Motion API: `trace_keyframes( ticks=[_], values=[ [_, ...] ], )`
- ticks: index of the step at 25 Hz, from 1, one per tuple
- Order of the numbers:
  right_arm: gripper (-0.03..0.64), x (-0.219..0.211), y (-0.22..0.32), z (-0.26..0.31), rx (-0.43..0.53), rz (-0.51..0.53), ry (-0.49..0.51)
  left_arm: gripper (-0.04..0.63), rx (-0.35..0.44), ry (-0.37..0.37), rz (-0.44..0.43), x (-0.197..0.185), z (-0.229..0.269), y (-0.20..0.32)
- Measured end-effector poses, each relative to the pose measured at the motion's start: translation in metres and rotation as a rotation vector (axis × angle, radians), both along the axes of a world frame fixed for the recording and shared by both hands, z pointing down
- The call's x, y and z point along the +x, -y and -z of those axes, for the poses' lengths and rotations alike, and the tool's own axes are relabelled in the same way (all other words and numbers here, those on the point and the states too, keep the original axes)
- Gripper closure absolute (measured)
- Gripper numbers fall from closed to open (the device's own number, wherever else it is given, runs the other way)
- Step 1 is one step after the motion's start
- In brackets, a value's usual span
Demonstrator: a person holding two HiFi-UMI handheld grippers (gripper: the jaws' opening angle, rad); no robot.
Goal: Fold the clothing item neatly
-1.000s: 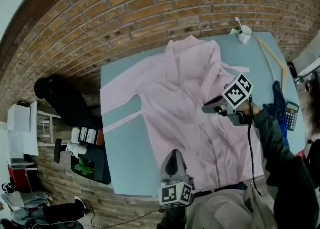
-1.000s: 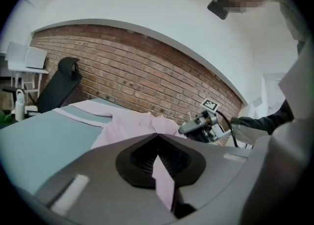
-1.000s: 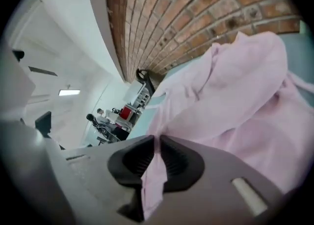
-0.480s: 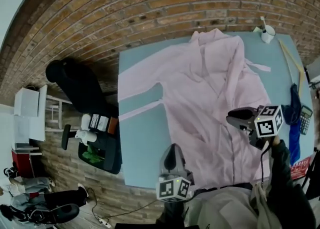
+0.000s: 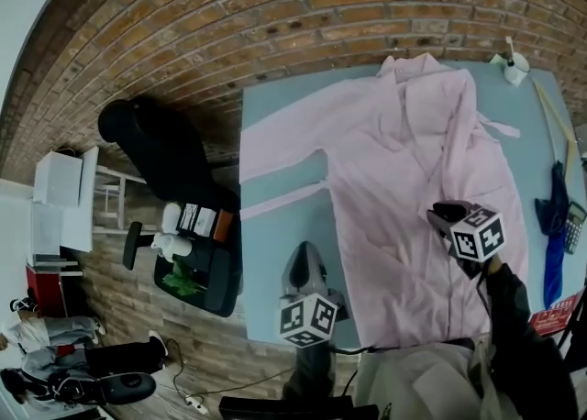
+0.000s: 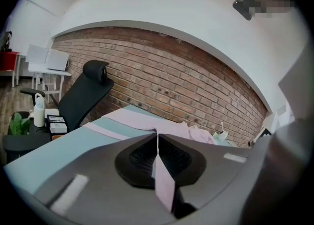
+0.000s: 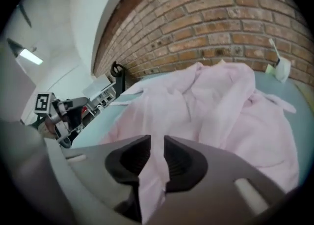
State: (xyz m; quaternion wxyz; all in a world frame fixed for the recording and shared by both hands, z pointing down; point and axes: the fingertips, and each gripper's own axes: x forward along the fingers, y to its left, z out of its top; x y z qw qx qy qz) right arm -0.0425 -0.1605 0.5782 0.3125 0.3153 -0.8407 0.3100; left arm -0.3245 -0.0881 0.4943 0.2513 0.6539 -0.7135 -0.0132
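Observation:
A pink shirt (image 5: 413, 152) lies spread open on the light blue table (image 5: 284, 216), collar toward the brick wall. My left gripper (image 5: 301, 251) is at the table's front edge near the shirt's lower left hem. In the left gripper view, this gripper (image 6: 157, 138) is shut on a thin strip of pink fabric (image 6: 164, 180). My right gripper (image 5: 440, 215) hangs over the shirt's right front panel. In the right gripper view its jaws (image 7: 157, 143) have just been closing, and a fold of the shirt (image 7: 221, 106) is pinched between them.
A white cup (image 5: 516, 65) stands at the table's far right corner. A wooden stick (image 5: 553, 120), a blue cloth (image 5: 554, 226) and a calculator (image 5: 576, 226) lie along the right edge. A black office chair (image 5: 165, 148) and a stool with bottles (image 5: 197, 253) stand to the left of the table.
The left gripper has slid left along the front edge with the fabric. The right gripper has dropped from above the shirt's middle to its right front panel and tipped downward.

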Motion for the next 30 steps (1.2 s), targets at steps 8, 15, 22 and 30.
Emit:
trace_keyframes(
  ticks=[8,15,22,30],
  values=[
    [0.526,-0.161,0.023,0.072,0.567,0.482,-0.253,0.560,-0.105,0.029,0.053,-0.035,-0.035,-0.002],
    [0.526,-0.288,0.060,0.064,0.692,0.607,-0.209,0.565,-0.099,0.092,0.096,-0.084,-0.029,0.045],
    [0.484,-0.404,0.092,-0.010,0.674,0.897,-0.378,0.563,-0.150,0.011,0.189,-0.136,-0.058,0.063],
    [0.492,-0.456,0.114,-0.045,0.684,0.984,-0.451,0.540,-0.185,-0.063,0.217,-0.156,-0.076,0.069]
  ],
)
